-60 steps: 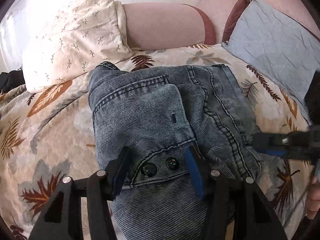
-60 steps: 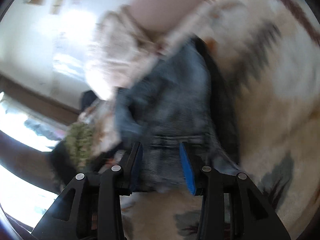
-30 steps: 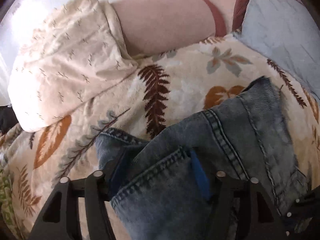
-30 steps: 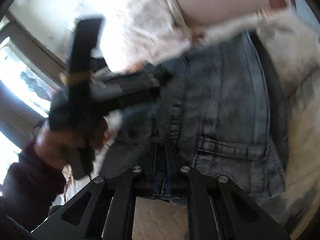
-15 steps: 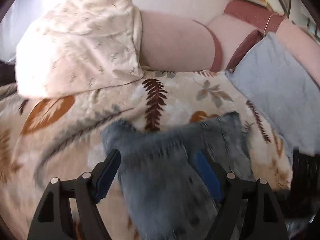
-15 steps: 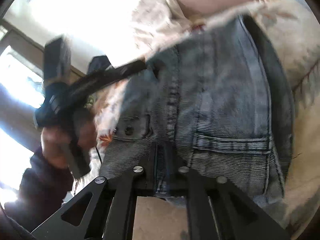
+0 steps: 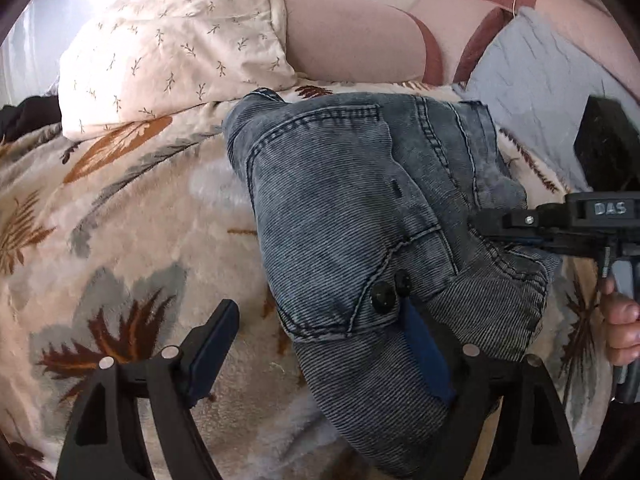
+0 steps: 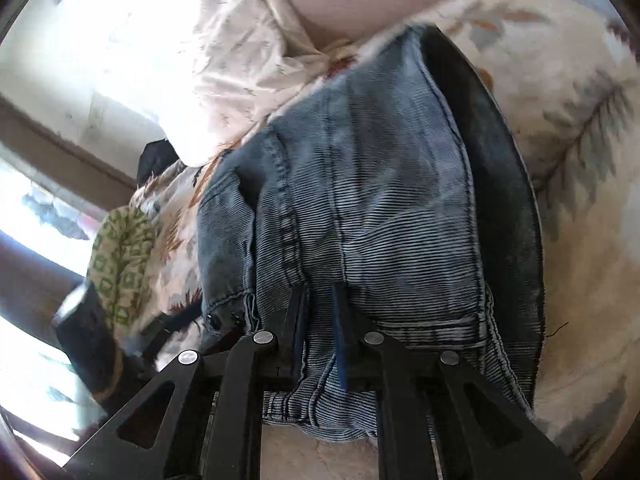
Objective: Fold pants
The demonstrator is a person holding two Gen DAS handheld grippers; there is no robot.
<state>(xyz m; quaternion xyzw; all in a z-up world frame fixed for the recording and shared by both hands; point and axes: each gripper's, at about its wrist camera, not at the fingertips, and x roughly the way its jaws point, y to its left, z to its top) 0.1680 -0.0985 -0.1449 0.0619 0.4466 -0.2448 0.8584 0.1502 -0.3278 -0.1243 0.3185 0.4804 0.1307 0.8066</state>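
The blue-grey denim pants (image 7: 360,216) lie folded in a thick bundle on the leaf-print blanket (image 7: 120,240). My left gripper (image 7: 320,332) is open at the bundle's near edge; its right finger (image 7: 424,352) touches the denim by two black buttons (image 7: 390,290), its left finger is over blanket. My right gripper (image 8: 320,312) is shut on the pants' waistband edge (image 8: 360,200). It also shows in the left wrist view (image 7: 500,224), reaching in from the right onto the bundle.
A cream patterned pillow (image 7: 172,48) and a pink bolster (image 7: 352,40) lie behind the pants. A grey-blue pillow (image 7: 540,92) is at the back right. A green patterned cloth (image 8: 120,256) and a window are at the left of the right wrist view.
The pants were lifted and folded over, then laid back down on the blanket. My left gripper has let go of them and opened. My right gripper shut on the waistband and stays shut.
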